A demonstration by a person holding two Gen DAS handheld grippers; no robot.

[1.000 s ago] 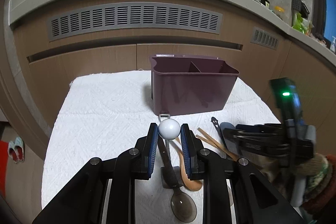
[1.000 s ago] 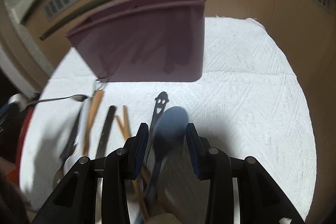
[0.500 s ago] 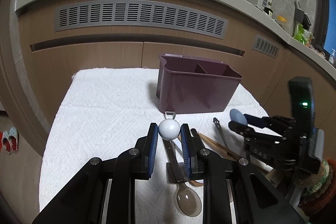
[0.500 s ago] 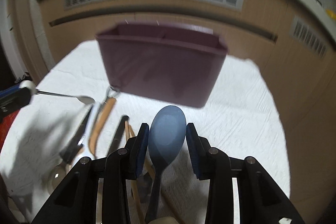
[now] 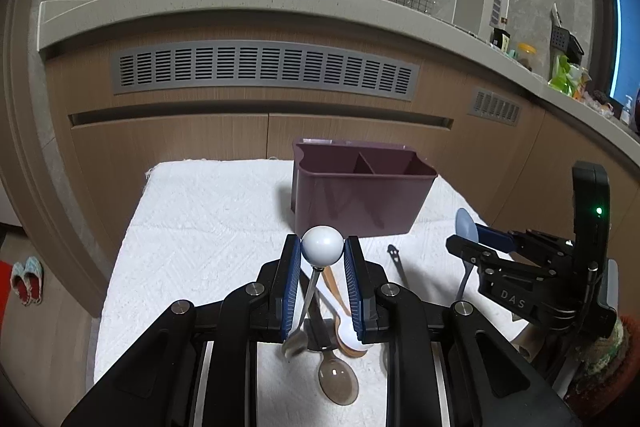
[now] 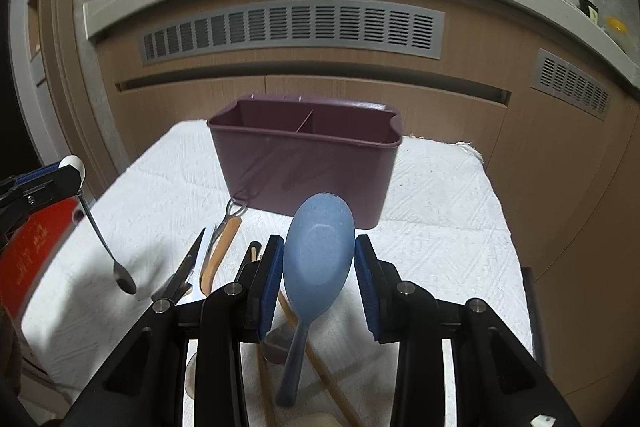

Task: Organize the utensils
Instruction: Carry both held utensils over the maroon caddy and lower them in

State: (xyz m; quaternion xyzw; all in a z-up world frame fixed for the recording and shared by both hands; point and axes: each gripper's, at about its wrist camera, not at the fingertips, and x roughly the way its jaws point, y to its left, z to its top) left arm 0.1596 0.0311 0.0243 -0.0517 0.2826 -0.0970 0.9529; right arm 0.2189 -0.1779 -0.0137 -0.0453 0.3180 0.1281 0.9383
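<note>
Both grippers had lifted utensils short of the purple caddy (image 6: 304,163): the left gripper (image 5: 322,279) clamped the white ball end of a metal spoon (image 5: 321,245), the right gripper (image 6: 318,283) gripped a blue spoon (image 6: 318,251) by its bowl. Next, I judged, each needed carrying over the caddy's rim and lowering handle-first or bowl-first into a compartment.

Matt maroon plastic caddy (image 5: 362,193) on a rough, woven white cloth (image 5: 208,211). In front of the caddy, a glossy white ball-ended metal spoon (image 5: 322,246), a matt, speckled blue plastic spoon (image 6: 318,259), smooth wooden chopsticks (image 6: 320,359), a translucent smoky plastic spoon (image 5: 337,379).
</note>
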